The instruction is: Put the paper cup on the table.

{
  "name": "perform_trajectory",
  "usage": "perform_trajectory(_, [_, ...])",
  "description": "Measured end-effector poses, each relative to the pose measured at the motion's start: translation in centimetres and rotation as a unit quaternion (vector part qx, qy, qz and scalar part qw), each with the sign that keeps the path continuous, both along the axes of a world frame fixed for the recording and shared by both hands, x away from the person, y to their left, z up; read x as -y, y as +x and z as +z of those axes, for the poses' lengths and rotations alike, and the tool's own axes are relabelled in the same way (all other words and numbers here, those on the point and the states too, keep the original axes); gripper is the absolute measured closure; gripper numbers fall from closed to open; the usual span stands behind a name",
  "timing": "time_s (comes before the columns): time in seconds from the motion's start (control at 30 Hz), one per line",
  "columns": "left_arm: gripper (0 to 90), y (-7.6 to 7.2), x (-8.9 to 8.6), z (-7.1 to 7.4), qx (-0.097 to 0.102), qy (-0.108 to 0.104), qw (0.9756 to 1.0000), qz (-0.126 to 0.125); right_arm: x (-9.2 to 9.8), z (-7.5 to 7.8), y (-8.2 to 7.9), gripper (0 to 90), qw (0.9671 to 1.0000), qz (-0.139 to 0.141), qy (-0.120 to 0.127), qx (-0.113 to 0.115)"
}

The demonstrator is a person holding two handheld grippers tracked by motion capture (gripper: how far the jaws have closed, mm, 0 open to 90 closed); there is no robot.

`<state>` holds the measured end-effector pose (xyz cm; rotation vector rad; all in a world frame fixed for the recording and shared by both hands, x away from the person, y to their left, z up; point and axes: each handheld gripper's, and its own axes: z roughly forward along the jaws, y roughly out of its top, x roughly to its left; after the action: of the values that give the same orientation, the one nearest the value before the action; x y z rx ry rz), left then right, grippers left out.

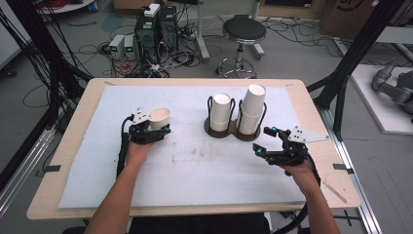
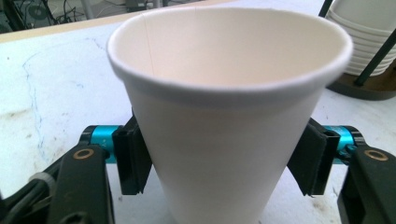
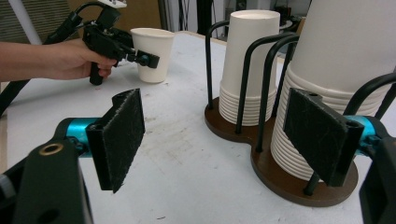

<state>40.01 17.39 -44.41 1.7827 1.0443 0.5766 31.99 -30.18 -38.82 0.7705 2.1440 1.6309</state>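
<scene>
A: L gripper (image 2: 219, 161) state? Paper cup (image 2: 224, 112) sits upright between its jaws on the counter (image 1: 195, 165), left half, well apart from the cup rack (image 1: 233, 131).

B: Left gripper view: left pad touches the cup wall or nearly so, right pad stands clear w/ a visible gap. Not a grip; call it open around the cup. Cup wall looks round, no dent. High view has the cup (image 1: 159, 118) standing just ahead of that hand.

A: R gripper (image 3: 224, 140)?

B: Wide open, nothing between pads. Hovers near the rack's front, by the taller cup stack (image 3: 336, 84). Shorter stack (image 3: 250, 65) is behind and to its left.

A: Risks from here?

B: 1) If L pulls back at an angle, the touching pad could drag the cup and tip it; it's empty and light, narrow base. Cause: uneven clearance btw the two pads.
2) If L re-closes hard, thin paper wall buckles.
3) R gripper close to rack wires; closing on the tall stack could catch a wire, or lift several nested cups instead of one.
4) Trailing cable from L could sweep the cup on retreat. Can't tell cable slack from these views.
</scene>
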Motion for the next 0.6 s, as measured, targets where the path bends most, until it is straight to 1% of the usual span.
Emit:
perform_trajectory(0.1, [31.6, -0.21, 0.1, 0.07, 0.0, 0.015, 0.9999, -0.004, -0.01, 0.06, -0.01, 21.3, 1.0, 0.0, 0.001, 0.001])
perform_trajectory(0.17, [30.6, -0.26, 0.08, 0.08, -0.002, 0.018, 0.9998, -0.006, -0.07, 0.07, -0.01, 21.2, 1.0, 0.001, 0.0, 0.0])
perform_trajectory(0.27, [28.5, -0.23, 0.0, -0.04, -0.013, 0.016, 0.9997, -0.009, -0.12, 0.08, 0.01, 21.3, 1.0, 0.003, -0.001, 0.001])
perform_trajectory(0.4, [26.8, -0.29, 0.18, -0.03, -0.016, 0.018, 0.9996, -0.013, -0.08, 0.05, 0.06, 21.2, 1.0, 0.002, 0.0, 0.001])
perform_trajectory(0.53, [24.4, -0.35, 0.1, -0.03, -0.029, 0.011, 0.9994, -0.011, -0.05, 0.06, 0.04, 21.2, 1.0, 0.002, 0.0, 0.0])
perform_trajectory(0.6, [24.1, -0.46, 0.0, -0.02, -0.034, 0.012, 0.9993, -0.011, -0.05, 0.05, 0.0, 21.2, 1.0, 0.003, 0.0, 0.0])
